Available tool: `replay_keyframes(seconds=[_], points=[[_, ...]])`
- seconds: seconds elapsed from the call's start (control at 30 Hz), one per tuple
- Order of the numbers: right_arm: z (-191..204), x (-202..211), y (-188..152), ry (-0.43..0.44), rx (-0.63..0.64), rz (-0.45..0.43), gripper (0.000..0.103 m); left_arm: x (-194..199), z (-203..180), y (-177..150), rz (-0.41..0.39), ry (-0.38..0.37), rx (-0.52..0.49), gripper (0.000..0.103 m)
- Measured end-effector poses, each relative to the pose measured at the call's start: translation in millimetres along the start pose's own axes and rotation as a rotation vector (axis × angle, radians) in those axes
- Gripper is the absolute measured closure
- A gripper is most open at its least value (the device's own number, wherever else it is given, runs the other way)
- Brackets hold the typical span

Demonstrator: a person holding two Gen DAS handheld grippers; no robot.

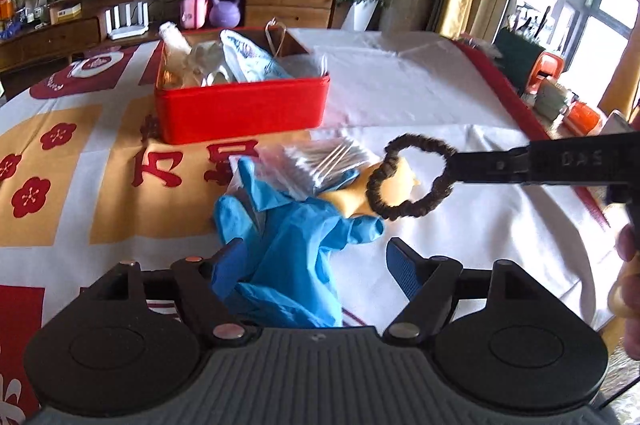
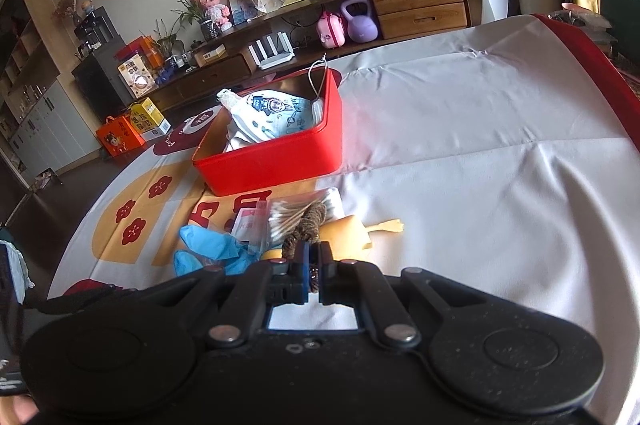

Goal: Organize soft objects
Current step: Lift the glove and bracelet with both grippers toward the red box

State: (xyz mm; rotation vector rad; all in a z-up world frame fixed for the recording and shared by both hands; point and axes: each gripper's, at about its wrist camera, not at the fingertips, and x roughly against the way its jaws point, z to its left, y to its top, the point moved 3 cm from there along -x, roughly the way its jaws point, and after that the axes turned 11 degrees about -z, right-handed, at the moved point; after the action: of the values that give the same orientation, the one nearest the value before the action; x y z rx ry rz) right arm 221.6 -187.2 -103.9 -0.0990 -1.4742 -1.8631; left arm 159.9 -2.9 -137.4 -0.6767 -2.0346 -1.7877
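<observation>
A blue rubber glove lies crumpled on the tablecloth, partly between the spread fingers of my left gripper, which is open and not pressing on it. My right gripper is shut on a brown hair tie. In the left wrist view the hair tie hangs as a ring from the right gripper, above a yellow soft piece. A clear bag of cotton swabs lies beside the glove. Behind stands an open red box holding masks and white packets.
The table's red-trimmed edge runs along the right, with a green holder and orange items beyond it. A person's hand holds the right gripper. A wooden sideboard with a purple kettlebell stands behind the table.
</observation>
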Motion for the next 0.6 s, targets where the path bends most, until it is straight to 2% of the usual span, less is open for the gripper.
replay_keyframes(seconds=[0.1, 0.33, 0.4, 0.47, 0.57, 0.6], points=[[-2.1, -0.6, -0.6, -0.003, -0.002, 0.003, 0.099, -12.4, 4.0, -9.6, 0.037, 0.049, -0.003, 0.026], [-4.6, -3.4, -3.0, -0.010, -0.008, 0.012, 0.099, -26.1, 0.2, -20.0, 0.068, 0.064, -0.053, 0.029], [-4.7, -3.4, -3.0, -0.010, -0.008, 0.011, 0.099, -27.0, -4.7, -21.3, 0.072, 0.063, -0.084, 0.045], [-4.8, -3.3, -3.0, -0.010, -0.008, 0.010, 0.099, -26.8, -7.6, -22.2, 0.071, 0.071, -0.108, 0.052], [-4.6, -3.3, -2.9, -0.011, -0.007, 0.011, 0.099, -24.4, -6.3, -21.4, 0.065, 0.070, -0.096, 0.071], [-4.7, -3.2, -2.8, -0.011, -0.008, 0.010, 0.099, -24.2, -5.3, -20.8, 0.064, 0.077, -0.092, 0.073]])
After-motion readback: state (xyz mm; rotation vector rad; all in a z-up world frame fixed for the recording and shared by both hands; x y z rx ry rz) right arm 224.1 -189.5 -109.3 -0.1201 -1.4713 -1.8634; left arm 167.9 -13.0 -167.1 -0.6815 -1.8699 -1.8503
